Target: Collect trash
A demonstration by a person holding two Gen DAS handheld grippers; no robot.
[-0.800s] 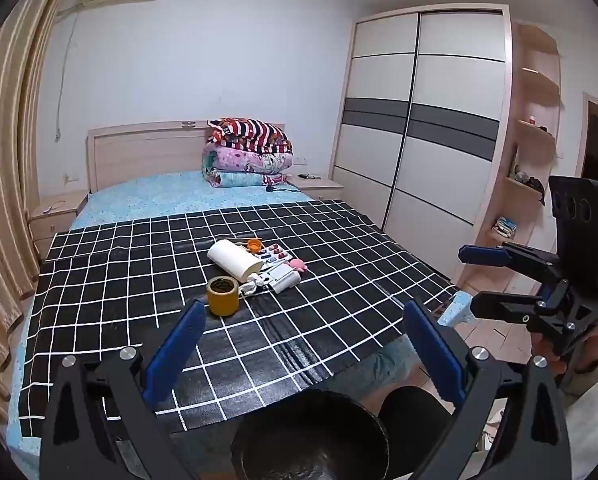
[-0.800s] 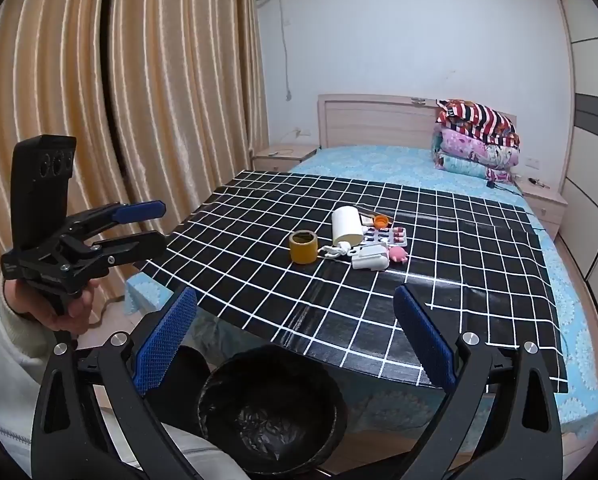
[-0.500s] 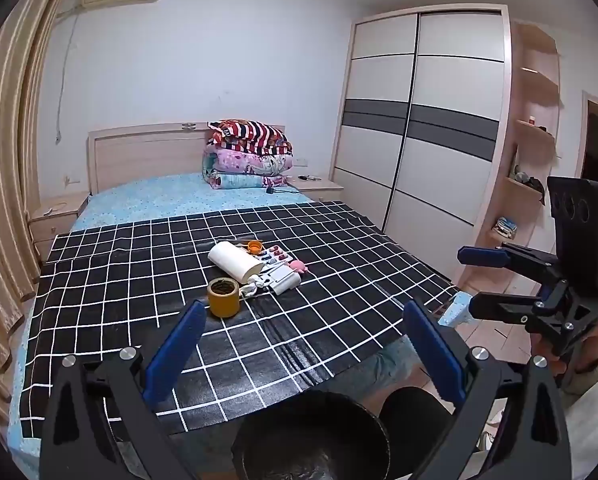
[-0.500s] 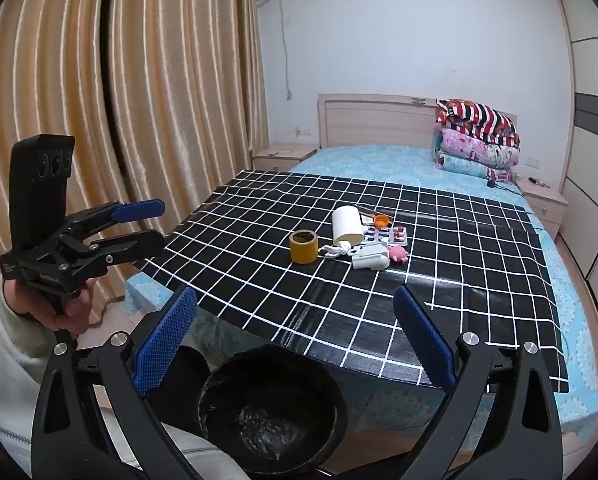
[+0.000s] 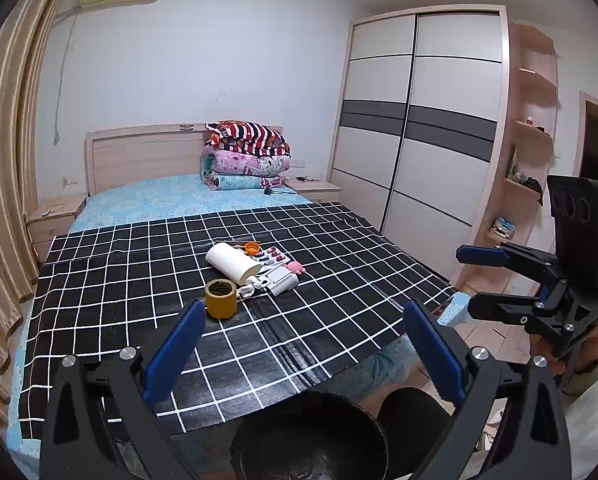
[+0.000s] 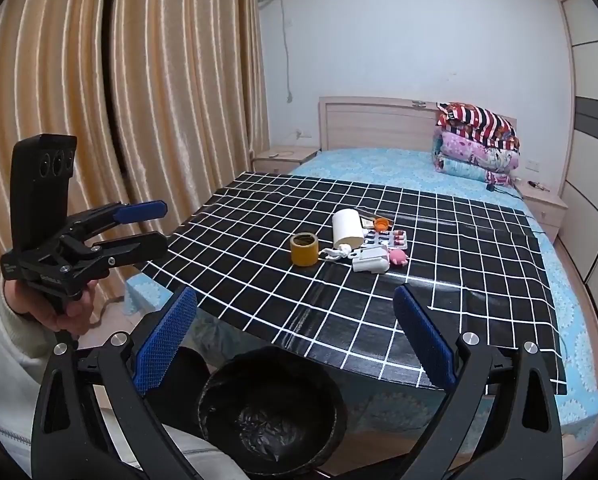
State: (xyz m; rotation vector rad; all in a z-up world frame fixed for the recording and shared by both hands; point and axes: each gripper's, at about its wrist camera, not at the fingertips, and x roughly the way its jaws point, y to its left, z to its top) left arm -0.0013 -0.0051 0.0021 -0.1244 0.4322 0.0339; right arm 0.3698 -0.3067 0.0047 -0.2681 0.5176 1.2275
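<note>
A cluster of small things lies on the black checked cloth (image 5: 331, 292) over the bed: a yellow tape roll (image 5: 220, 299) (image 6: 304, 249), a white paper roll (image 5: 231, 262) (image 6: 347, 229), an orange cap (image 5: 252, 247), a pill blister (image 5: 273, 256) (image 6: 388, 237), a white device (image 6: 371, 262) and a pink toy (image 6: 398, 257). A black-lined trash bin (image 6: 272, 407) (image 5: 311, 436) stands on the floor at the bed's foot. My left gripper (image 5: 302, 340) and my right gripper (image 6: 295, 328) are both open and empty, held above the bin, well short of the cluster.
Folded quilts (image 5: 246, 154) are stacked at the headboard. A sliding wardrobe (image 5: 415, 128) and shelves stand to the right, curtains (image 6: 119, 92) to the left. Nightstands (image 6: 283, 158) flank the bed.
</note>
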